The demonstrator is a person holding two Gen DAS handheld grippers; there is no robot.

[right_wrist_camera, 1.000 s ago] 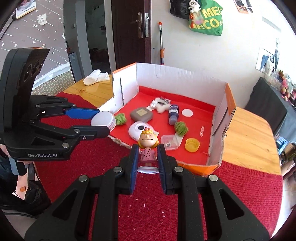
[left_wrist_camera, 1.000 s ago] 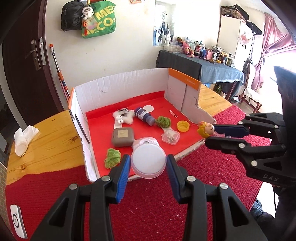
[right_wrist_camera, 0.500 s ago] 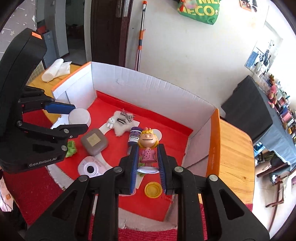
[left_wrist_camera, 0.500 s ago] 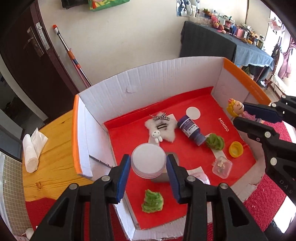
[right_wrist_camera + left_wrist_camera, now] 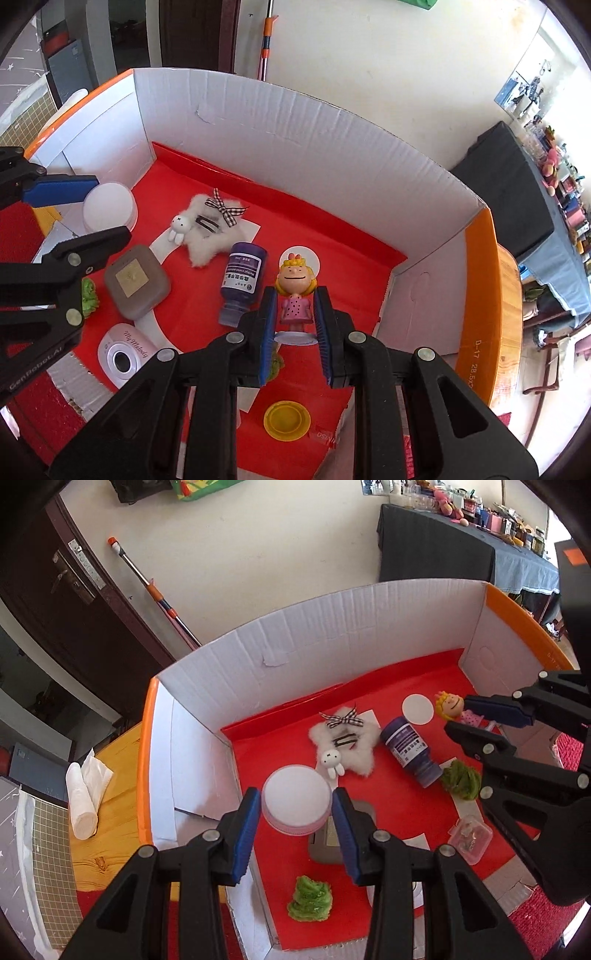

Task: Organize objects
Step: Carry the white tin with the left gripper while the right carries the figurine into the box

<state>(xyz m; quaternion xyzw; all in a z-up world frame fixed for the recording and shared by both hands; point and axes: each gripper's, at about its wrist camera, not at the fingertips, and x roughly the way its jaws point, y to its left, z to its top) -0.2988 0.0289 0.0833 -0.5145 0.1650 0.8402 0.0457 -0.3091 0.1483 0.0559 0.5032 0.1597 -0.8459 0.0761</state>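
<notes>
Cream wall (image 5: 258, 554) behind; dark wooden door (image 5: 55, 602) at left; mop handle (image 5: 147, 587) leaning on wall; cloth-draped side table (image 5: 443, 542), cluttered, sunlit.

Bright daylight from a window (image 5: 554, 48) at upper right, overexposed there. Strong fisheye bending of the box walls (image 5: 332, 627), with dark vignette at all corners. Sharp focus throughout, no motion blur. Soft shadows on the red box floor (image 5: 314, 229); mild glare.

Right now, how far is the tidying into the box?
Done: star plush, purple bottle, grey case lie in the box. In hand: left tongs grip the white jar, right tongs the doll, both over the box. Left: set them down.
</notes>
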